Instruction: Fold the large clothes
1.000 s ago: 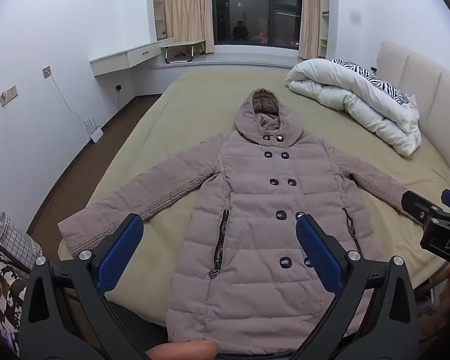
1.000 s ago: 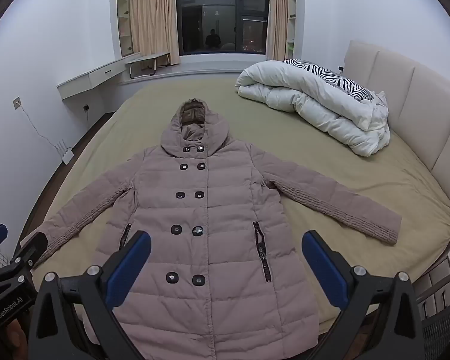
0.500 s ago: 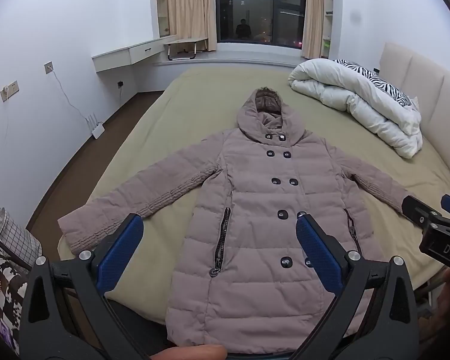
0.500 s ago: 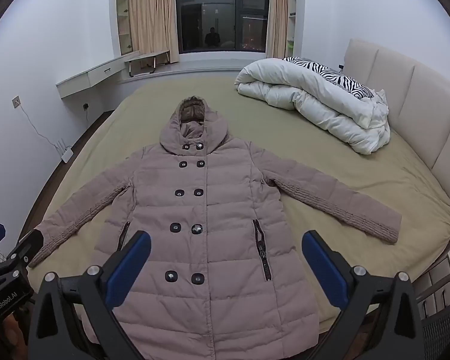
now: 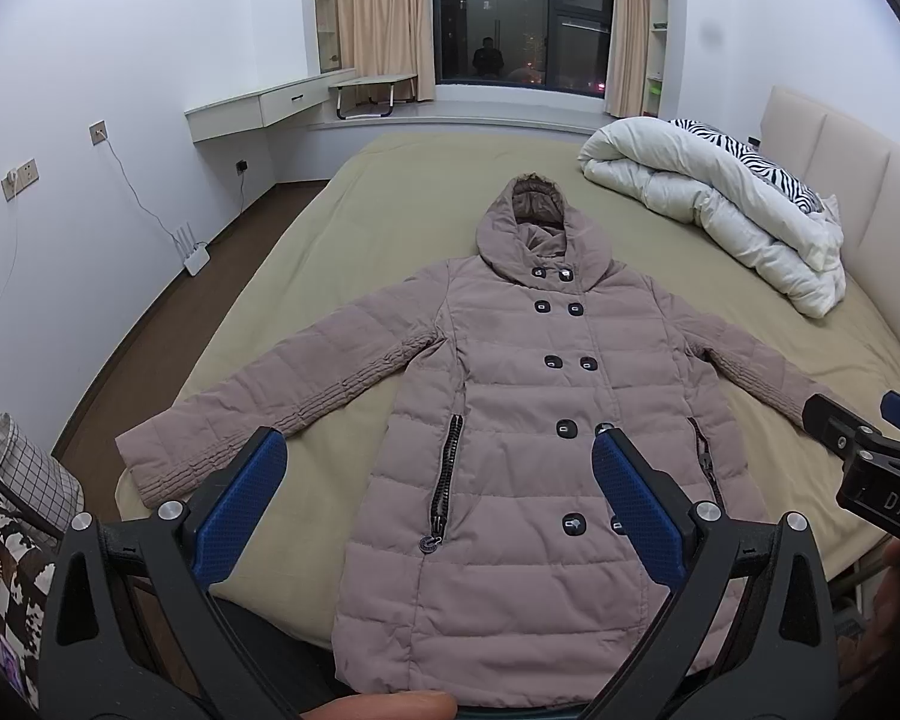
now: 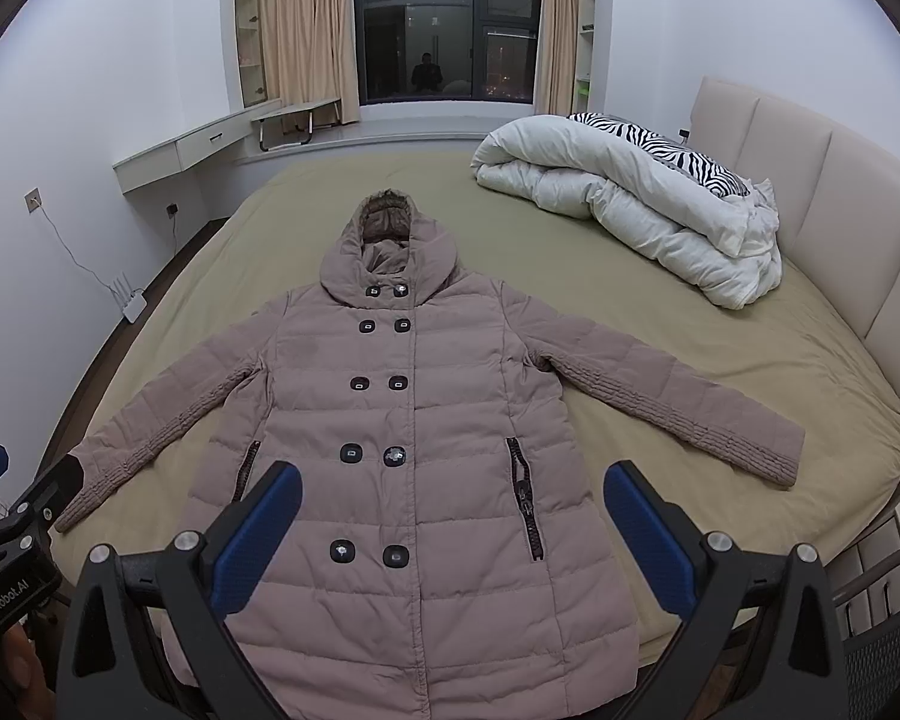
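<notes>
Lying face up with both sleeves spread wide, a mauve hooded padded coat (image 5: 528, 420) covers the near half of a bed (image 5: 390, 210) dressed in an olive sheet, its hood toward the window (image 6: 447, 24) and its hem at the near edge. Above the hem, the left gripper (image 5: 438, 498) hangs with its blue-padded jaws spread wide and holding nothing. The right gripper (image 6: 450, 528) hovers alongside, likewise released and clear of the fabric. A rolled white duvet (image 6: 624, 204) with a zebra-print pillow (image 6: 660, 147) sits by the padded headboard (image 6: 810, 180). A checked basket (image 5: 24, 468) stands on the floor at left.
</notes>
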Action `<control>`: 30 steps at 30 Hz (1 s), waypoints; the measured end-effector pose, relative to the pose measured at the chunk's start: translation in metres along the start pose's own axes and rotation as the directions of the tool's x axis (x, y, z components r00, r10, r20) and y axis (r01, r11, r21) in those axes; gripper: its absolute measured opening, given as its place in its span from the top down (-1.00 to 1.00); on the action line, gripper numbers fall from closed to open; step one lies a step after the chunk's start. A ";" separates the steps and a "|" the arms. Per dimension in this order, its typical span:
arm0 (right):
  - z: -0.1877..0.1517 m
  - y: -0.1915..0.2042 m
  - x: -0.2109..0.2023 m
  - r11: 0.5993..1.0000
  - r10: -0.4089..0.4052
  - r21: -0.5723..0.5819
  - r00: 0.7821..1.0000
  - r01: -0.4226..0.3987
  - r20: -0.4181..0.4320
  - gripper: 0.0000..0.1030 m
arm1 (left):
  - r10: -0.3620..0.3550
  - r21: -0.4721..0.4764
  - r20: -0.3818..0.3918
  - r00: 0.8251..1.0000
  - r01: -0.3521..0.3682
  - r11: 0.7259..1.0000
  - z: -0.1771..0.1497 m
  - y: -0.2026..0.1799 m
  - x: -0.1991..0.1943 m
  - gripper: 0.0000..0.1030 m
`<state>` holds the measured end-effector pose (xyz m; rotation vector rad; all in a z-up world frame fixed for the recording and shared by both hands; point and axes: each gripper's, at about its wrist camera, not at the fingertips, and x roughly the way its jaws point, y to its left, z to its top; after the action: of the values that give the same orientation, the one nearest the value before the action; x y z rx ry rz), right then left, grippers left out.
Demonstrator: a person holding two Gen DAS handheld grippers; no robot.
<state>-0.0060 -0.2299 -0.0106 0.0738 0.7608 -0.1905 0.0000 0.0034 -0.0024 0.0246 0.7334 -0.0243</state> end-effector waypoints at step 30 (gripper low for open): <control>-0.006 0.001 0.004 1.000 -0.002 -0.001 1.000 0.002 -0.006 -1.00 | 0.000 -0.003 -0.004 1.000 0.000 1.000 0.000 0.001 0.000 -1.00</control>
<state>-0.0072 -0.2284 -0.0177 0.0729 0.7665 -0.1915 0.0000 0.0040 -0.0028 0.0212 0.7371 -0.0233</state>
